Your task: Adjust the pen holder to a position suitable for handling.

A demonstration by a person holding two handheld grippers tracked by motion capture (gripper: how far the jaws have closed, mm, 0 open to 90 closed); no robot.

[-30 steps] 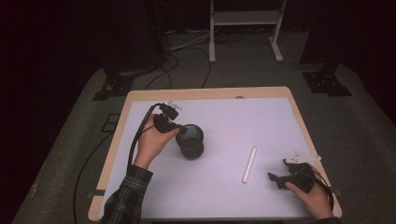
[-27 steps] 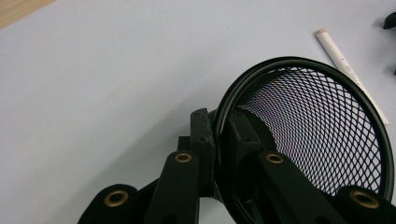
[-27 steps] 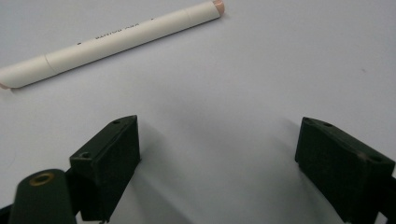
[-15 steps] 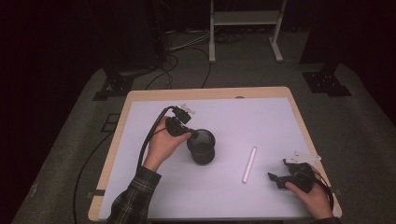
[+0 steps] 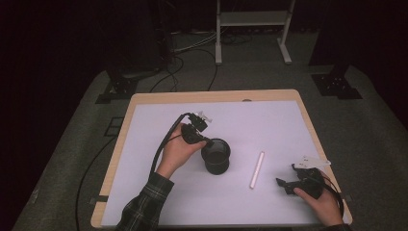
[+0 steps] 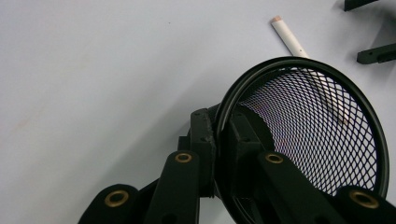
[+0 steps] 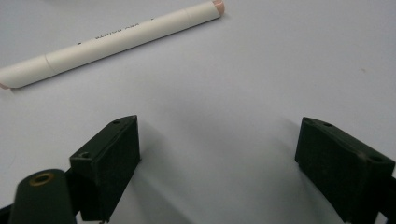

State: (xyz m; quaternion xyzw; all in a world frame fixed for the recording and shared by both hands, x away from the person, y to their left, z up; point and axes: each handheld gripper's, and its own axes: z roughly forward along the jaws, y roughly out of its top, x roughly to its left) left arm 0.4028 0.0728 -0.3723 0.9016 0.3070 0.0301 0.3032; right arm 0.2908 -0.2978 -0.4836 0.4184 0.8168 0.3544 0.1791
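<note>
From above, your left gripper [image 5: 204, 141] clamps the mesh cup [image 5: 217, 155] by its rim. Its own view shows the marker [image 6: 289, 38] beyond the cup. Your right gripper [image 7: 219, 161] stands wide, the marker ahead, print unreadable.

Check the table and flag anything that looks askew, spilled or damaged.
Nothing looks spilled or damaged. The one thing off upright is the black wire-mesh cup: the left gripper clamps its rim and holds it tilted. The white marker pen lies flat and whole on the white table mat, ahead of the open right gripper.
</note>
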